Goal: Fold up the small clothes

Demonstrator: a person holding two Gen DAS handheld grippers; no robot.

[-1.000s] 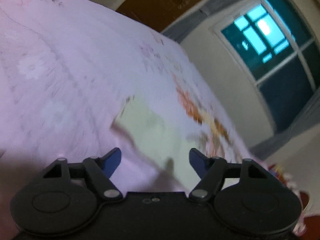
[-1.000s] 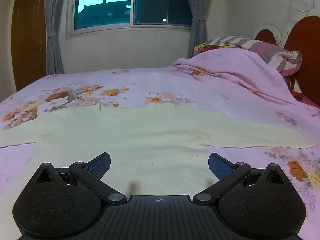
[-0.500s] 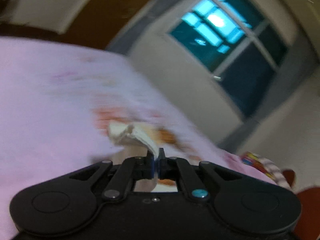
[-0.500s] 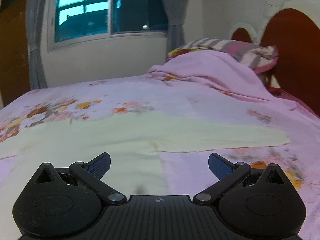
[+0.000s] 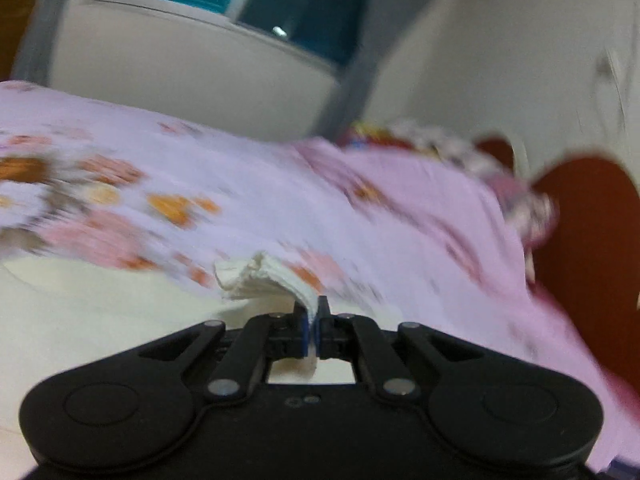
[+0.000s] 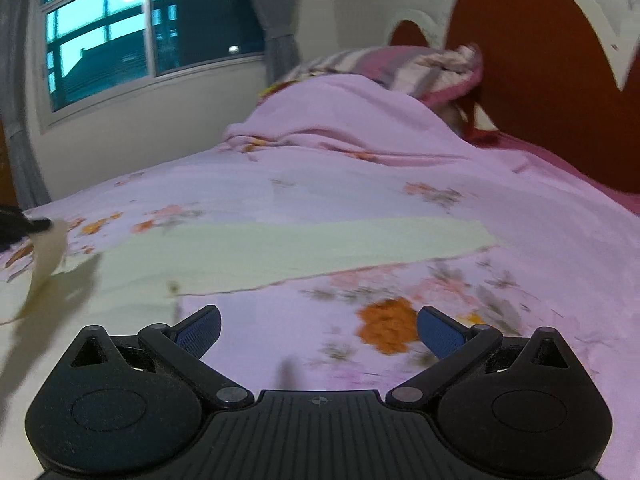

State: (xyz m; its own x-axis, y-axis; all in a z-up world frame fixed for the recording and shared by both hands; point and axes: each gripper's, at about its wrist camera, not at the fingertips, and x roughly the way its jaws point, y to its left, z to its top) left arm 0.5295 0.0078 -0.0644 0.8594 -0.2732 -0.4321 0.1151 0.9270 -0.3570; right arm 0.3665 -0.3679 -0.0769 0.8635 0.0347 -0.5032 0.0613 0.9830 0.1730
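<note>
Folding stage: barely begun, judging by how the pale garment (image 6: 280,252) lies; most of it is flat on the bed (image 6: 540,240), and no crease or finished fold shows.
Left gripper (image 5: 313,322): its fingers are clenched on a bunched edge of the cream fabric, which rises in a small ruffled ridge just ahead of the tips and is lifted off the bedspread.
Same grasp, other view: at the far left edge of the right wrist picture a dark tip pinches a strip of the fabric, which hangs down to the bed and throws a shadow on the garment's body.
Right gripper (image 6: 318,326): its fingers are spread wide with nothing between them; it hovers over bare flowered bedspread, near the lower edge of the long sleeve.
Garment position: spread across the middle of the bed, one sleeve reaching out to the right, its body to the left and near.
Done: one edge picked up on the left.
Left to do: likely carrying that edge over the body, bringing the right sleeve in, then folding the body and smoothing it.
Surroundings: a heaped pink blanket (image 6: 340,120) and striped pillow (image 6: 420,68) lie far off by the headboard (image 6: 540,60), well apart from the garment.
Uncertainty: the left view is blurred, so which part of the garment is held cannot be told.
</note>
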